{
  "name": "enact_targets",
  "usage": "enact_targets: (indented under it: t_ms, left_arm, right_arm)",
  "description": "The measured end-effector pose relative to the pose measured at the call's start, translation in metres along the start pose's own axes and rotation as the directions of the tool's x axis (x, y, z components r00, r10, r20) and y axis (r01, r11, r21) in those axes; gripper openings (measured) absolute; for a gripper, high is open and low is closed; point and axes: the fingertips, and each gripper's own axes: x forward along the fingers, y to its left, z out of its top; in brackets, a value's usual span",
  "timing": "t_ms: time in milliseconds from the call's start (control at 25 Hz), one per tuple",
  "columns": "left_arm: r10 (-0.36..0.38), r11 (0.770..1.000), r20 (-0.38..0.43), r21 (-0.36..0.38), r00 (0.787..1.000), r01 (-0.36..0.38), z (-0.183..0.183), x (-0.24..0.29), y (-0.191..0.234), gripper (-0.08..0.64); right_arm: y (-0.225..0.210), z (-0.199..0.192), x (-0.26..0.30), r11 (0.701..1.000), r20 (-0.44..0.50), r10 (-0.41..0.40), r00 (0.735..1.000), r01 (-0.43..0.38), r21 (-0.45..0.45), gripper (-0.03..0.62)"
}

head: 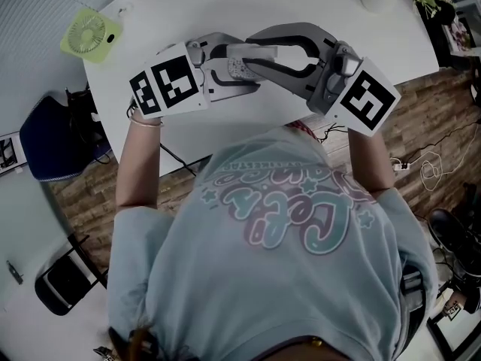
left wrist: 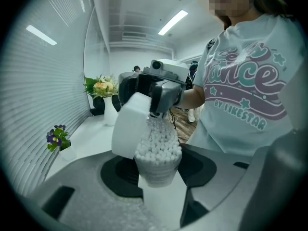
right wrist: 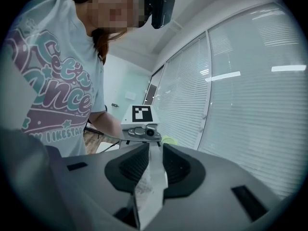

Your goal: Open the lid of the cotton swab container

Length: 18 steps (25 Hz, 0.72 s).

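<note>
**Already the lid stands open, and each gripper has a part of the container**

In the head view both grippers meet in the upper middle of the frame, above the white desk (head: 301,6), and the cotton swab container is between them, raised off the desk.

The left gripper (left wrist: 159,166) has its jaws spread to the width of the container (left wrist: 154,174) and they press on its two sides. The container is a clear cup at the lower middle of the left gripper view. It stands nearly upright and is full to the top with white cotton swabs (left wrist: 159,141).

The white lid (left wrist: 129,126) is swung away to the left of the opening and is tilted. Its lower edge is beside the rim of the cup.

The right gripper (right wrist: 153,150) comes in from the other side. In the right gripper view its jaws are nearly together and pinch the thin white lid, which is seen edge-on between the black pads. A piece with small print is on the lid near the camera, but I cannot read it.

Other things are on the desk too:
- A small green fan (head: 90,30) sits at the upper left corner in the head view.
- A vase of flowers (left wrist: 103,88) is at the middle left of the left gripper view.
- A little pot with purple flowers (left wrist: 57,138) is lower down, near the window blinds (left wrist: 29,90).

The person wears a light T-shirt (head: 285,232) with large letters.
</note>
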Motion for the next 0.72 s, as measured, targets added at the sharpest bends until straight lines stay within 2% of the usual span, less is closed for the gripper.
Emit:
enact_targets:
  t_ms: [320, 720]
  left_arm:
    - [-0.009, 1.0, 0.076, 0.0, 0.997, 0.009, 0.012, -0.009, -0.007, 0.196]
    - [0.009, 1.0, 0.114, 0.004, 0.993, -0.01, 0.014, -0.018, -0.006, 0.196]
  right_arm:
    - [-0.013, 0.015, 0.003, 0.999, 0.05, -0.053, 0.997, 0.052, 0.015, 0.083]
    - [-0.021, 0.018, 0.008, 0.996, 0.074, -0.084, 0.994, 0.081, 0.041, 0.081]
